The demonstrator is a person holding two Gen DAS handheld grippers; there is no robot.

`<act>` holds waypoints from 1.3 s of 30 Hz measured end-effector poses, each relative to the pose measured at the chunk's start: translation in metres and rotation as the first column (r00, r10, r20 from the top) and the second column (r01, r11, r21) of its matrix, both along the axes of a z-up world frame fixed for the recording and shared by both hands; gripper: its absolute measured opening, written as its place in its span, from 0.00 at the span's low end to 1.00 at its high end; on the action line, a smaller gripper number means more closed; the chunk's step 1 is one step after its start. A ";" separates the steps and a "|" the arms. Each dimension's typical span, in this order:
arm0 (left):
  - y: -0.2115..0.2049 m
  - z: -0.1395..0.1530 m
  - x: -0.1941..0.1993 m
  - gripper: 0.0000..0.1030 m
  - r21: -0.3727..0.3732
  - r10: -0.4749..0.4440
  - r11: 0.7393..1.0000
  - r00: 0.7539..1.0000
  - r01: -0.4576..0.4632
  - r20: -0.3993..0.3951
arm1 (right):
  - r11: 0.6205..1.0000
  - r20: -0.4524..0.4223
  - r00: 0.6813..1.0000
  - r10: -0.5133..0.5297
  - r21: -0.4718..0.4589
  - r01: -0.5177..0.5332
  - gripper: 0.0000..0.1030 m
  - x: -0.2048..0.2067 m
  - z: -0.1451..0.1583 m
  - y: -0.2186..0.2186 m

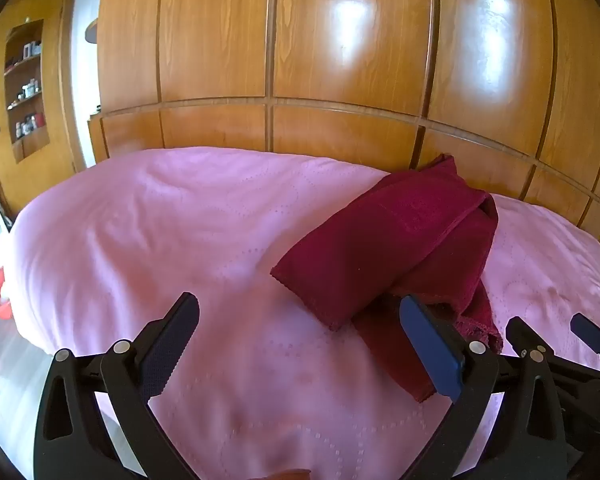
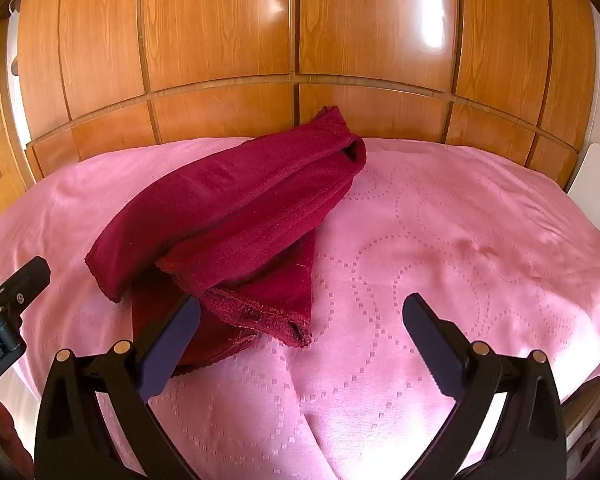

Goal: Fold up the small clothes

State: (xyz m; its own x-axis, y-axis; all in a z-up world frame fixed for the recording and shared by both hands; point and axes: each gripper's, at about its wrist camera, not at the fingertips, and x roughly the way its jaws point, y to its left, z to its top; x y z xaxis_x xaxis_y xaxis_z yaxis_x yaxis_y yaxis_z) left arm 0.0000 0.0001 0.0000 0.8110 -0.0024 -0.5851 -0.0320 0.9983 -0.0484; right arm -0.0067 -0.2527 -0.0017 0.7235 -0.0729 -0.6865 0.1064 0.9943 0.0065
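A dark red garment (image 1: 396, 240) lies on a pink bedspread (image 1: 160, 240), loosely folded into a long band. In the left wrist view its long axis runs on a slant, from the near end low in the middle of the bed up and to the right toward the wooden headboard (image 1: 340, 132), where its far end rises in a small peak against the wood. The upper layer is a smooth flap with a stitched edge; beneath it a second layer sticks out toward the camera, and a rumpled hem hangs at the right.

In the right wrist view the same garment (image 2: 236, 208) runs from lower left up to the right, its far end (image 2: 340, 136) bunched and standing up just in front of the headboard (image 2: 292, 108). The near end shows a thick, frayed hem lying on the bedspread (image 2: 440, 240).

The left gripper (image 1: 300, 320) is spread wide and holds nothing. Its right finger (image 1: 428, 344) lies over the near edge of the garment; whether it touches the cloth cannot be told. The right gripper (image 2: 300, 320) is also wide open and empty, its left finger (image 2: 172, 344) in front of the garment's near corner, its right finger over bare bedspread. Each gripper shows at the edge of the other's view, close beside it.
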 end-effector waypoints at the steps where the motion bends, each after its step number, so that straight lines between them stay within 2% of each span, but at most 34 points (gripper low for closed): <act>1: 0.000 0.000 0.000 0.97 0.000 0.000 1.000 1.000 0.000 -0.001 | 1.000 0.001 1.000 0.000 -0.001 0.000 0.98 0.000 0.000 0.000; 17: 0.001 0.001 0.001 0.97 0.007 -0.001 1.000 1.000 0.001 -0.008 | 1.000 0.001 1.000 0.001 -0.002 -0.001 0.98 0.000 -0.001 0.000; 21: 0.003 0.002 0.002 0.97 -0.022 -0.004 1.000 1.000 0.004 -0.016 | 1.000 0.002 1.000 0.003 -0.006 -0.003 0.98 -0.001 -0.002 -0.001; 28: 0.000 -0.005 0.003 0.97 0.001 -0.015 1.000 0.999 0.015 -0.029 | 1.000 0.000 1.000 0.004 -0.003 -0.004 0.98 -0.001 -0.002 -0.004; 39: 0.003 -0.007 0.006 0.97 -0.005 -0.022 1.000 0.999 0.022 -0.033 | 1.000 -0.015 1.000 0.010 -0.001 -0.010 0.98 0.001 -0.004 0.000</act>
State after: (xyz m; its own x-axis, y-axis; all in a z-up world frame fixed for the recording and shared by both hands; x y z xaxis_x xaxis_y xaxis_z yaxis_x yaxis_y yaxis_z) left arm 0.0058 0.0032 -0.0066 0.7910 -0.0230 -0.6114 -0.0116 0.9985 -0.0526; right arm -0.0053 -0.2529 -0.0060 0.7136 -0.0670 -0.6974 0.0969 0.9953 0.0036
